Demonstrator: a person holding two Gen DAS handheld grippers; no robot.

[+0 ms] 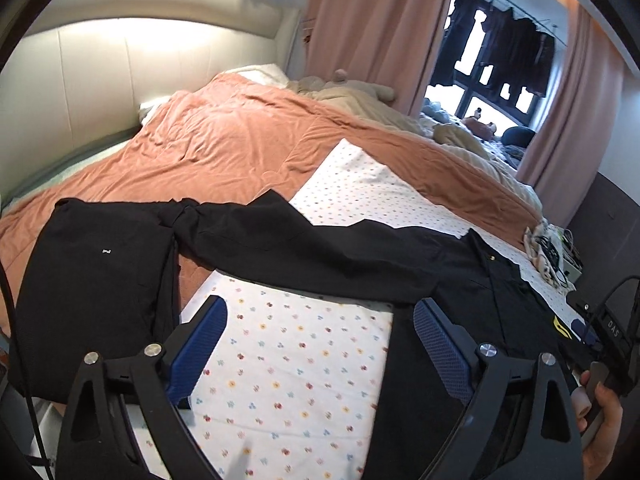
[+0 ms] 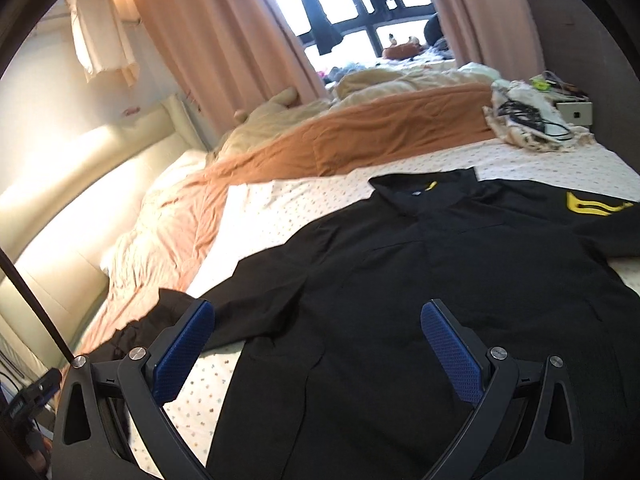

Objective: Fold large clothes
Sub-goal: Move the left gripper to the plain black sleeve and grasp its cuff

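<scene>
At nine o'clock on the bed (image 1: 304, 360), a folded black garment (image 1: 96, 280) lies flat. Centre: black shirt (image 2: 420, 300), thin matte weave with a yellow chevron patch (image 2: 596, 204), spread on the dotted sheet, its sleeve (image 1: 280, 244) stretched toward ten o'clock. Left tool (image 1: 316, 344) and right tool (image 2: 318, 350) both gape, holding nothing. Risk: slack cloth may bunch when pinched, skewing the fold.
</scene>
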